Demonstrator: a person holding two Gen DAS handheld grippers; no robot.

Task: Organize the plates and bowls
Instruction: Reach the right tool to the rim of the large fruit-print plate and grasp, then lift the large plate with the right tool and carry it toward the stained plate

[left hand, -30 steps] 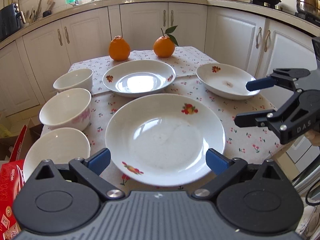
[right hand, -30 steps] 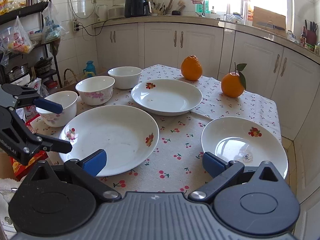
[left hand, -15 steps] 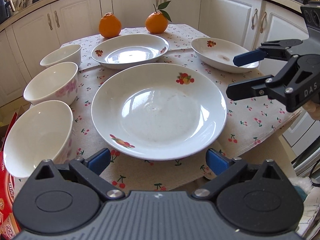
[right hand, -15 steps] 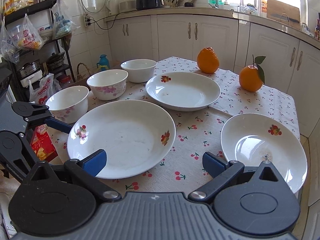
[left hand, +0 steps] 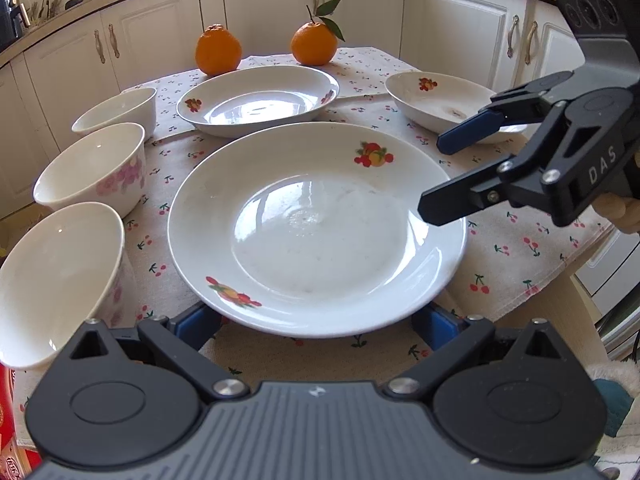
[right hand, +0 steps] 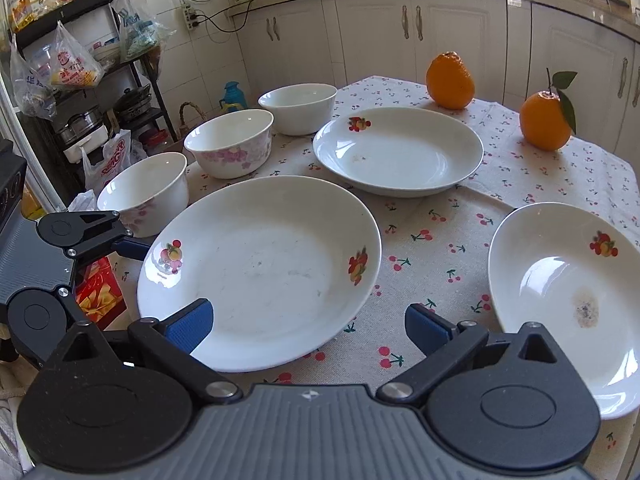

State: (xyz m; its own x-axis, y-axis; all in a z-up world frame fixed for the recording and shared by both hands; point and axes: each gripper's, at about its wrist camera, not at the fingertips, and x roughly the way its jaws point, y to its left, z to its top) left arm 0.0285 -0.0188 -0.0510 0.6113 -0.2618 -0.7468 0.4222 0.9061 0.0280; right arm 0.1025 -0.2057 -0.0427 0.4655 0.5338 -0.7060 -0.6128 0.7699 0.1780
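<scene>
A large white fruit-print plate lies at the table's near edge. My left gripper is open, its blue pads low at the plate's near rim, partly hidden under it. My right gripper is open over the plate's right side; it shows in the left wrist view. A second plate lies behind, a third to the right. Three white bowls line the left edge.
Two oranges stand at the far end of the cherry-print tablecloth. White cabinets surround the table. A metal shelf with bags stands beyond the bowls. A red box lies below the table edge.
My left gripper has moved forward and down, so its pads now sit at the large plate's near rim. My right gripper has moved closer over the table toward the large plate.
</scene>
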